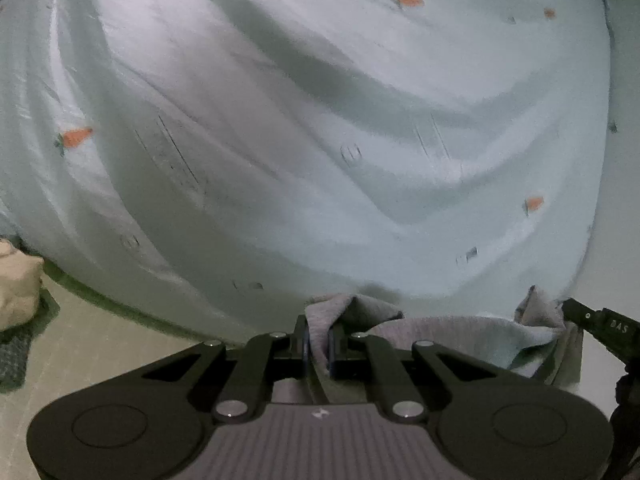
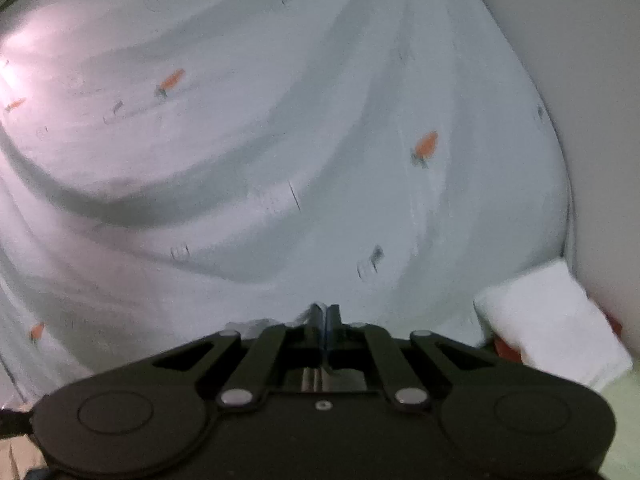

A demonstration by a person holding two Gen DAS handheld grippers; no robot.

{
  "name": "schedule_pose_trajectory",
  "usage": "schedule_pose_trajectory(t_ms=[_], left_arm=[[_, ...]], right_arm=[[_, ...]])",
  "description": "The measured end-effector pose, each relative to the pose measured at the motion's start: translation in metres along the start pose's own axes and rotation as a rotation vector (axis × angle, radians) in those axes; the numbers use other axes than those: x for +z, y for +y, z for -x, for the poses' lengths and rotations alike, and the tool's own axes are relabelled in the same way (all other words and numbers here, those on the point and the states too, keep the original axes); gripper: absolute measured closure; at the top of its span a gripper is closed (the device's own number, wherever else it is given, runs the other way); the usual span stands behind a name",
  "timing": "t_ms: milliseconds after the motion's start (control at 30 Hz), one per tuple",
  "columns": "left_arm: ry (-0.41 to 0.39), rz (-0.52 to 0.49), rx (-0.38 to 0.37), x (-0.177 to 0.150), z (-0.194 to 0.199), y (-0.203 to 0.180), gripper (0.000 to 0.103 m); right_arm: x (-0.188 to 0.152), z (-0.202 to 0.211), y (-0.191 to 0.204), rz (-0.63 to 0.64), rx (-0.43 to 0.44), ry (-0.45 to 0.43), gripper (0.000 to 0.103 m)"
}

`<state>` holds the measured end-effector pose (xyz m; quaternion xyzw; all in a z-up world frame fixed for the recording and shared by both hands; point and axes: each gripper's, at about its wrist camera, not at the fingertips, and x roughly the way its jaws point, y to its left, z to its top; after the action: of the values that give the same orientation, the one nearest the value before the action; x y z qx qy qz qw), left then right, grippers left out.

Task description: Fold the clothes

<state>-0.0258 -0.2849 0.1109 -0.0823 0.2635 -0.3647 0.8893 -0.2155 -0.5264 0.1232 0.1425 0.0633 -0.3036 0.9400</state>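
A pale mint garment [image 1: 320, 140] printed with small orange carrots hangs spread in front of both cameras and fills most of each view; it also shows in the right wrist view [image 2: 300, 160]. My left gripper [image 1: 319, 336] is shut on its grey ribbed edge [image 1: 460, 334]. The right gripper [image 1: 576, 312] shows at the right of the left wrist view, pinching the same edge further along. In the right wrist view my right gripper [image 2: 325, 316] is shut on the fabric edge.
A beige bundle of cloth [image 1: 18, 284] lies at lower left on a light green surface [image 1: 92, 340]. A folded white cloth [image 2: 552, 316] lies at right on the surface, with something red under it.
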Motion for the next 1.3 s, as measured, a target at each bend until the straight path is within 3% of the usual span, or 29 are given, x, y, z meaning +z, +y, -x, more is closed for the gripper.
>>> schedule_pose_trajectory(t_ms=[67, 200, 267, 333, 433, 633, 833, 1033, 1300], left_arm=[[0.041, 0.008, 0.032, -0.015, -0.002, 0.006, 0.094], [0.172, 0.030, 0.174, -0.051, -0.008, 0.042, 0.090], [0.237, 0.074, 0.243, -0.069, -0.006, 0.065, 0.090], [0.279, 0.129, 0.280, -0.085, 0.003, 0.084, 0.077], [0.310, 0.167, 0.314, -0.100, 0.012, 0.100, 0.062], [0.363, 0.179, 0.328, -0.114, 0.014, 0.095, 0.050], [0.359, 0.110, 0.310, -0.113, 0.001, 0.078, 0.036], [0.363, 0.070, 0.315, -0.106, -0.028, 0.071, 0.034], [0.421, 0.017, 0.284, -0.100, -0.095, 0.069, 0.029]], right_arm=[[-0.023, 0.000, -0.004, -0.003, 0.019, 0.081, 0.101], [-0.098, -0.011, 0.012, 0.018, 0.125, 0.367, 0.098], [-0.130, -0.008, 0.022, 0.039, 0.155, 0.472, 0.088], [-0.152, -0.003, 0.029, 0.064, 0.176, 0.532, 0.066], [-0.161, 0.003, 0.020, 0.038, 0.150, 0.538, 0.048], [-0.159, -0.008, -0.026, -0.071, -0.021, 0.527, 0.039], [-0.160, -0.016, -0.051, -0.066, -0.099, 0.518, 0.027], [-0.152, -0.042, -0.063, -0.019, -0.128, 0.529, 0.024], [-0.173, -0.124, -0.061, 0.032, -0.127, 0.622, 0.023]])
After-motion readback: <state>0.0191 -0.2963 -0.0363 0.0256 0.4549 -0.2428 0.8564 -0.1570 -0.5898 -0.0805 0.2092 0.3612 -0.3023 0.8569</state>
